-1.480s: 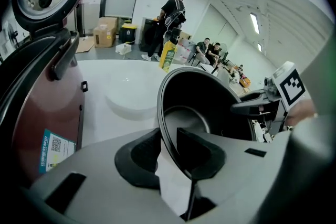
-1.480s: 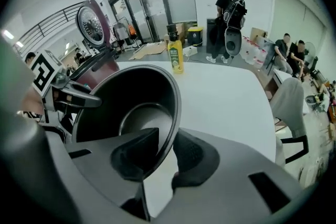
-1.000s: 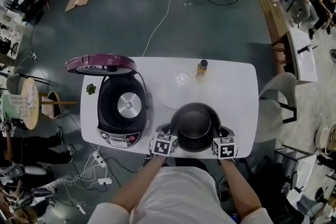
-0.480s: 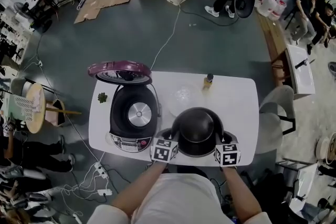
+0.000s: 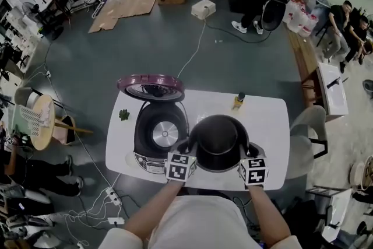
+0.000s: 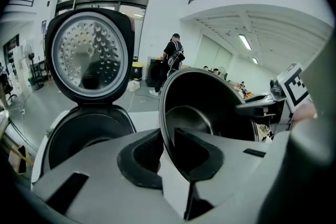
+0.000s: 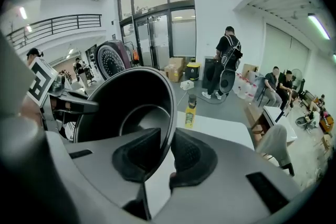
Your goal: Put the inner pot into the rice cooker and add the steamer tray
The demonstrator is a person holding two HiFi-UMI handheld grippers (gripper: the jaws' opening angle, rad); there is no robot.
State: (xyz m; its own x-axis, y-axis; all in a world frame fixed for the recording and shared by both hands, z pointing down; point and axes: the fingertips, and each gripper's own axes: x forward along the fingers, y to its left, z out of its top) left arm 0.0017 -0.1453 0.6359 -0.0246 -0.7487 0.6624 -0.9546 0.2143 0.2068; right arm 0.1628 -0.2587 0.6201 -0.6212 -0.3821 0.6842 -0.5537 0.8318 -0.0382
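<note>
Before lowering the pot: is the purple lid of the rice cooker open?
Open: the round purple lid stands raised, showing the black cooker's empty cavity.

Dark, empty inner pot (image 5: 217,140) hangs upright beside the open, purple-lidded rice cooker (image 5: 160,136).

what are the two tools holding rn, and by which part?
The inner pot, by its rim: the left tool pinches one side, the right tool the opposite side, each with one pad inside, one outside.
</note>
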